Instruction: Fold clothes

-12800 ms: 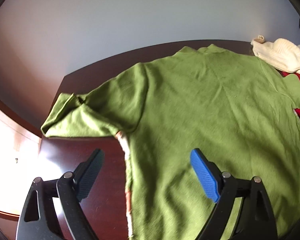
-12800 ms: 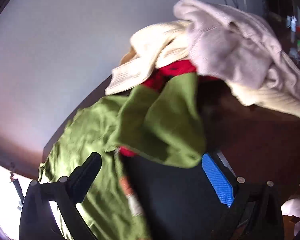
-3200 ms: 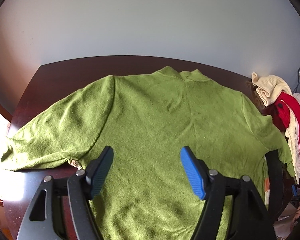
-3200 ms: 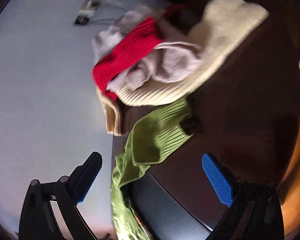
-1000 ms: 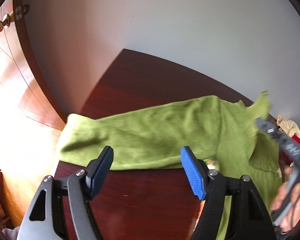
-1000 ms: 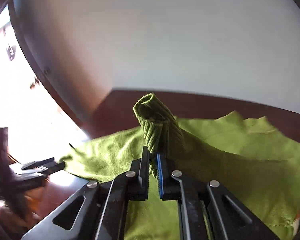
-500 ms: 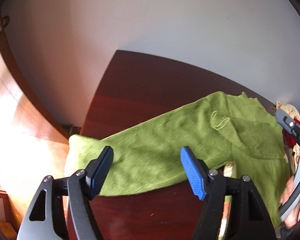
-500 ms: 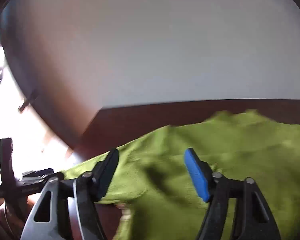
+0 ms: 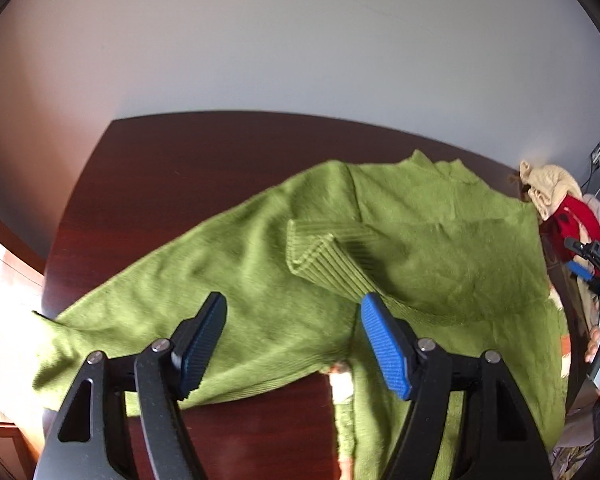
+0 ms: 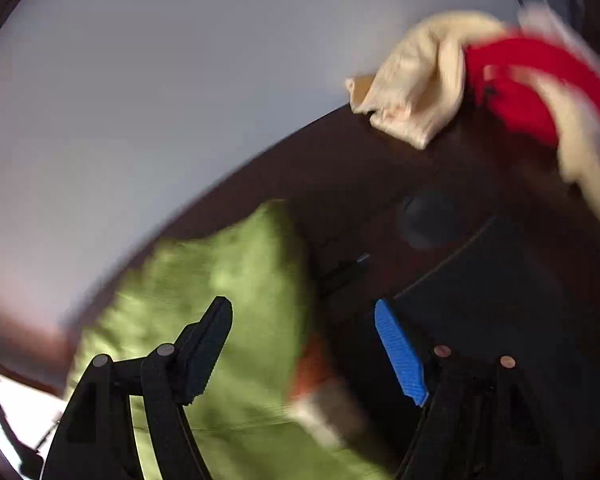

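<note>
Currently both jaw pairs stand apart, gripping nothing. Left gripper point(image 9: 294, 346) hovers above the green sweater point(image 9: 420, 240), its folded-over cuff point(image 9: 324, 256) just ahead; right gripper point(image 10: 304, 348) overlooks the blurred sweater edge.

Your right wrist view is smeared with motion, so the green sweater point(image 10: 220, 320) and the pile of clothes point(image 10: 500, 80) show no weave. In your left wrist view the sweater's hem runs off the bottom edge, and the right gripper point(image 9: 592, 272) is cut by the frame.

The green sweater point(image 9: 400, 248) is soft matt knit (ribbed at the cuff point(image 9: 324, 256)); the table point(image 9: 188, 160) is glossy dark wood; the gripper pads point(image 9: 384, 344) are ridged.
</note>
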{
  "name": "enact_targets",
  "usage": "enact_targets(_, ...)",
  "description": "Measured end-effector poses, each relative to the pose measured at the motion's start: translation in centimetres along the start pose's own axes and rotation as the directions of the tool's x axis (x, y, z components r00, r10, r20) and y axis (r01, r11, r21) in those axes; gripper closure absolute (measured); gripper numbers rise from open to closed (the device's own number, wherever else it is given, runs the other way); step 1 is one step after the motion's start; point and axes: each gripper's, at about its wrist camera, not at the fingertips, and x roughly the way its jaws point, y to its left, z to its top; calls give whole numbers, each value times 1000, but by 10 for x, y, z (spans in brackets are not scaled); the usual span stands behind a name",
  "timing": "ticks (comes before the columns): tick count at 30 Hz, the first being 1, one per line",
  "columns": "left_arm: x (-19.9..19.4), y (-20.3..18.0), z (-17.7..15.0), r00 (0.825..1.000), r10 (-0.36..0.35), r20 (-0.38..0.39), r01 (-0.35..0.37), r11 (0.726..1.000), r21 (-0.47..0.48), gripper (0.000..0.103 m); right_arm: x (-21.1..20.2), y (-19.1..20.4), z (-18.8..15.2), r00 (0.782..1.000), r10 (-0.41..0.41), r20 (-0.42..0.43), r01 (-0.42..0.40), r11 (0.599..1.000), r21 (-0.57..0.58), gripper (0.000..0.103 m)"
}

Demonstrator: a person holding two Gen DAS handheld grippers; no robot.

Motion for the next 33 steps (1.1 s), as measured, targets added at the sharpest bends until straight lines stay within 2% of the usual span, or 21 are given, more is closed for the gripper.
enact_targets(2, 11, -11, -7, 1000, -10, -10, 9, 999, -35, 32, 14, 17, 4, 998, -57, -36, 50, 984, -171, 27)
enact_targets(4, 18, -21, -13, 1000, -12, -28, 10, 999, -53, 32, 33, 26, 4, 995, -70, -74, 49, 966, -254, 27)
enact_targets(6, 21, -31, -23, 999, -3, -35, 1, 998, -56, 32, 60, 33, 7, 986, -129, -106, 96, 956, -277, 27)
enact_targets(8, 21, -38, -30, 999, 10, -36, -12, 998, -55, 32, 71, 34, 6, 987, -76, -141, 37, 965, -260, 27)
enact_targets(9, 21, -40, -33, 999, 18, -37, -20, 998, -54, 32, 73, 35, 4, 988, -63, -139, 22, 960, -281, 27)
enact_targets(12, 21, -43, -38, 999, 39, -35, -41, 997, -60, 32, 68, 38, 0, 993, -84, -86, 47, 929, -366, 29)
enact_targets(14, 22, -43, -39, 998, 50, -34, -52, 996, -69, 32, 65, 35, 4, 994, -81, -78, 47, 931, -363, 38)
enact_targets(16, 22, -41, -37, 998, 54, -27, -56, 995, -86, 32, 66, 36, 8, 994, -76, -73, 45, 931, -362, 39)
enact_targets(18, 23, -40, -33, 998, 51, -19, -53, 993, -102, 32, 63, 36, 11, 994, -95, -48, 70, 925, -374, 47)
enact_targets(19, 22, -39, -31, 999, 52, -14, -53, 993, -109, 32, 64, 35, 12, 993, -117, -29, 98, 922, -375, 58)
enact_targets(20, 22, -39, -30, 999, 51, -7, -52, 992, -115, 32, 64, 33, 14, 990, -137, -15, 122, 921, -371, 64)
enact_targets(23, 23, -38, -24, 999, 52, 9, -51, 992, -115, 32, 64, 15, 22, 987, -156, -34, 137, 938, -317, 64)
enact_targets(25, 22, -38, -19, 998, 61, 30, -58, 992, -115, 32, 55, 13, 21, 996, -86, -35, 72, 952, -296, 64)
enact_targets(28, 26, -39, -11, 997, 65, 38, -61, 992, -107, 32, 34, 29, 16, 1000, 6, -7, -8, 945, -328, 64)
enact_targets(31, 45, -34, 2, 998, 56, -19, -58, 989, -133, 23, 26, 43, 12, 999, 27, -18, -31, 953, -302, 55)
enact_targets(33, 59, -28, 7, 997, 31, -72, -44, 982, -182, 23, 25, 49, 9, 1000, 20, -21, -26, 955, -296, 50)
